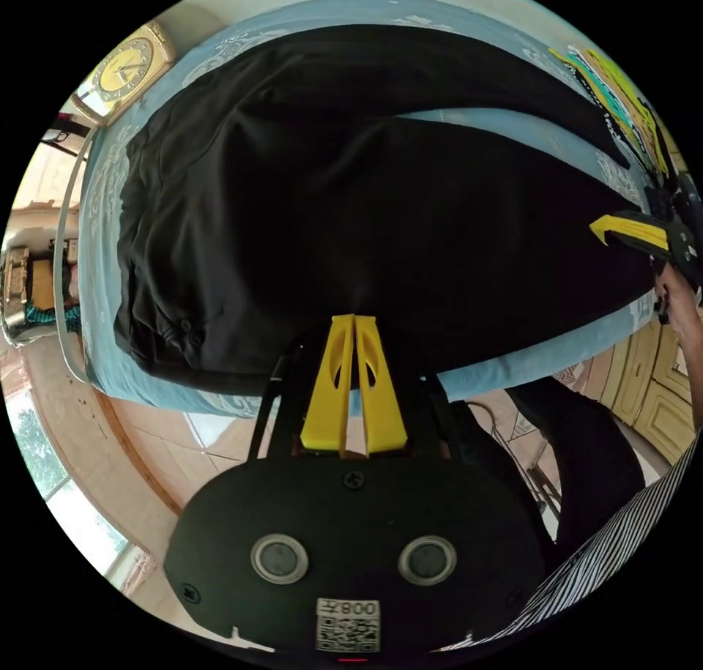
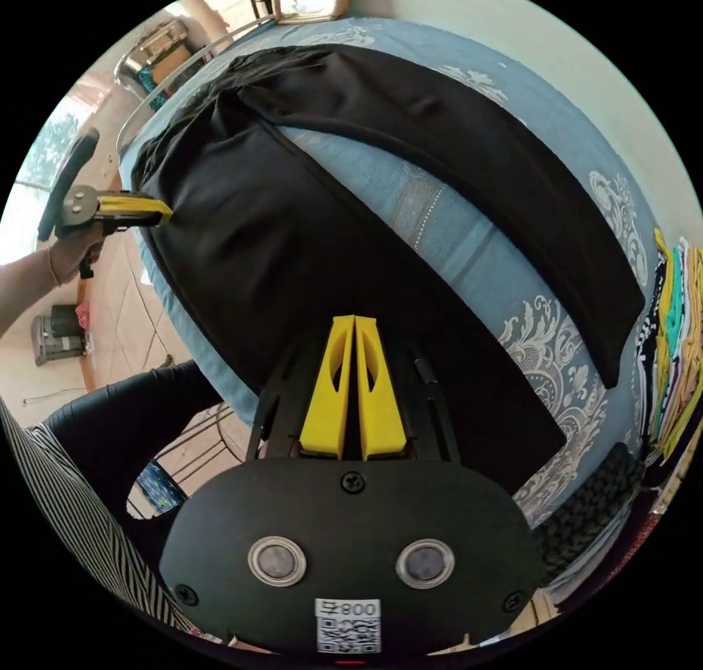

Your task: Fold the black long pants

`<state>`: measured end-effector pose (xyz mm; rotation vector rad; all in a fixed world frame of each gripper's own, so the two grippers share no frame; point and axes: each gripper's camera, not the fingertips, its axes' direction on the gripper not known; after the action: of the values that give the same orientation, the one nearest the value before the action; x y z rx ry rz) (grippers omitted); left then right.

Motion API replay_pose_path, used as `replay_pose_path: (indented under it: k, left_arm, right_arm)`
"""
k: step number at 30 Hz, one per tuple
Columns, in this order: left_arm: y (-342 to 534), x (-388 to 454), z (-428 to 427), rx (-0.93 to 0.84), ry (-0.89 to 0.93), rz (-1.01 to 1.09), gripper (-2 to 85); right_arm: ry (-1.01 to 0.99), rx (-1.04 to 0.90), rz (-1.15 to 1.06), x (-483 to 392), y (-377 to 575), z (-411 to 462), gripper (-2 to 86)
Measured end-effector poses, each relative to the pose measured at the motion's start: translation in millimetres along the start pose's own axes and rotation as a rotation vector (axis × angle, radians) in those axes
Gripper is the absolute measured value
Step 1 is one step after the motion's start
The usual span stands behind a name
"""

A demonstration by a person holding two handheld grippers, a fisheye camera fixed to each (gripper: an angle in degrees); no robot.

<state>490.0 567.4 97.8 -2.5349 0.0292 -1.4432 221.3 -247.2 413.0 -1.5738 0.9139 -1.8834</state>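
A bed covered in a light blue cloth with pale floral patterns carries the black long pants, which lie spread flat with the two legs forming a V and a strip of cloth showing between them. A stack of bright yellow, green and white folded garments sits at the bed's far corner, just past the leg ends. A yellow-faced clock stands near the waistband end. The left tongs, yellow jaws pressed together, sit at the near edge of the pants. The right tongs are likewise closed tight over the nearer pant leg; whether either set pinches fabric I cannot tell.
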Motion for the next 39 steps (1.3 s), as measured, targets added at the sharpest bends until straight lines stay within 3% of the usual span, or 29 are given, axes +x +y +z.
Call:
replay_pose_path:
  k: [3,5,8,15,21,26,33,39]
  left_arm:
    - [-34,-5,-17,-0.061,0.048,0.009,0.2]
    - [-64,-24,-53,0.048,0.101,-0.018,0.2]
    - [-115,-53,-90,0.158,0.063,-0.006,0.2]
    - [-274,-118,-125,0.220,0.025,0.090,0.2]
    - [-397,-156,-138,0.186,0.026,0.138,1.4]
    - [-480,-157,-137,0.094,-0.169,0.272,4.3]
    - [-556,-150,-123,-0.038,-0.249,0.452,7.3]
    - [-595,-155,-116,-0.115,-0.143,0.555,5.7]
  right_arm:
    - [-0.178,-0.028,0.072,43,-3,1,0.2]
    - [-0.291,0.008,0.119,79,-6,-8,0.3]
    - [-0.307,0.102,0.129,119,-16,-28,0.7]
    - [-0.325,0.223,0.051,195,-97,-46,5.0]
    - [-0.323,0.238,-0.042,236,-196,-49,8.4]
    - [-0.286,0.201,-0.100,252,-255,-39,10.1]
    - [-0.212,0.163,-0.141,256,-290,-30,10.3]
    - [-0.174,0.083,-0.174,250,-316,-7,10.1]
